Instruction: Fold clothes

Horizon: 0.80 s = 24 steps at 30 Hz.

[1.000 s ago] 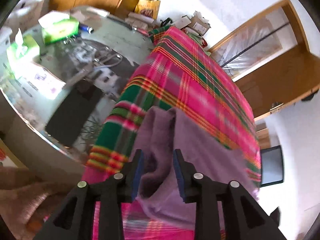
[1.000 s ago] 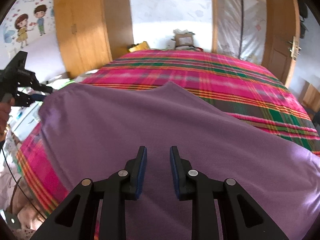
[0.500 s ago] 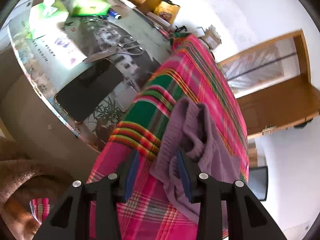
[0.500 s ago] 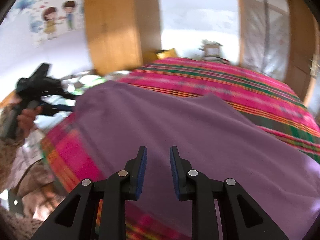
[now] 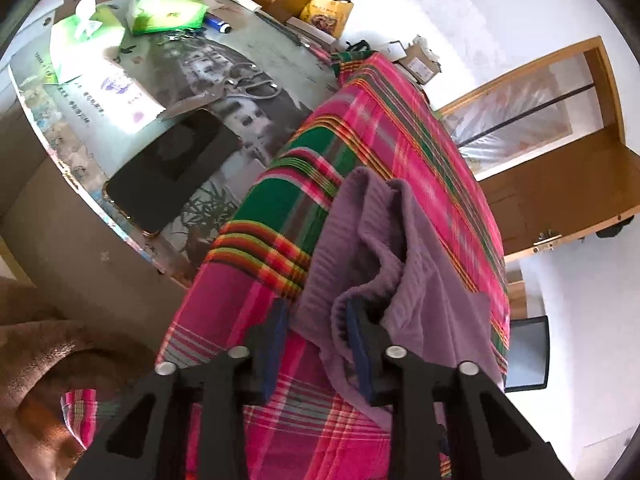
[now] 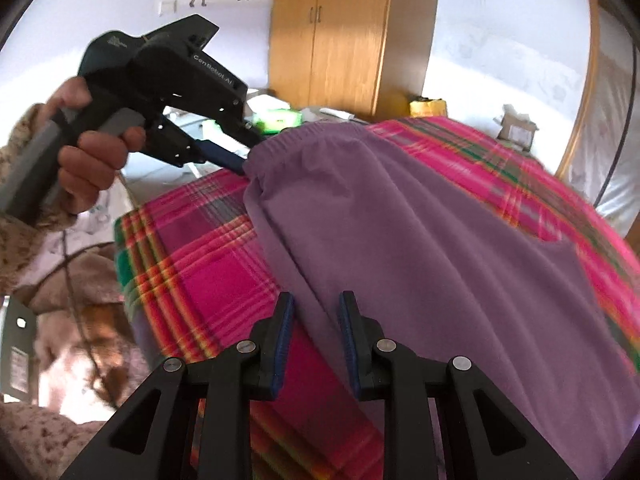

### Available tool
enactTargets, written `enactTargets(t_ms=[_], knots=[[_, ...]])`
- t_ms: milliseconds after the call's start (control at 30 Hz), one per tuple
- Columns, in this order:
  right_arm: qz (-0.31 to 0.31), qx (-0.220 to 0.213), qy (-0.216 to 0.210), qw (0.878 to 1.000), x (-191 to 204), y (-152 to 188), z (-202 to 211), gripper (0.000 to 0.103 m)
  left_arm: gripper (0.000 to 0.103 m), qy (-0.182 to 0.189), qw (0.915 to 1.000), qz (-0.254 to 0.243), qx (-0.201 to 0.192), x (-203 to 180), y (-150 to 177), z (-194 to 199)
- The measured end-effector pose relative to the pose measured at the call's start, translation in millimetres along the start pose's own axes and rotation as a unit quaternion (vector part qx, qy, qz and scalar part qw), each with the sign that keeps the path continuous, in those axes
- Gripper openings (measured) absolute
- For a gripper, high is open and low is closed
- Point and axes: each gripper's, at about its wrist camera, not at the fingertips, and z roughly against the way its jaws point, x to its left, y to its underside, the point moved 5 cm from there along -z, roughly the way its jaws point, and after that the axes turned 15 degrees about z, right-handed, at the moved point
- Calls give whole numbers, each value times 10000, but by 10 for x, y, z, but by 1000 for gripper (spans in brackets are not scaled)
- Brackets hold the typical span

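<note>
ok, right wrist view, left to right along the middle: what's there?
Hand on the handle → left gripper, jaws just closing at the garment's edge → purple garment → plaid cover.

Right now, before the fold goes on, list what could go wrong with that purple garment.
1. The left gripper, whose jaws have just been closing, has only a bunched edge of the purple garment between them; it may slip free.
2. The right gripper is open over the garment's side edge, so that side may sag.
3. The garment lies near the edge of the plaid cover and could slide off.
</note>
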Motion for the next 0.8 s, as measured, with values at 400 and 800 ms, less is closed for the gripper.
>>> enactTargets(t_ms=[400, 800], knots=[[-157, -5, -5, 9999, -62, -125, -21, 6, 8, 262, 9989, 379, -7, 133, -10, 150], [-63, -294, -220, 9993, 56, -182, 195, 4, 0, -212, 9974, 578, -387, 394, -9, 328]])
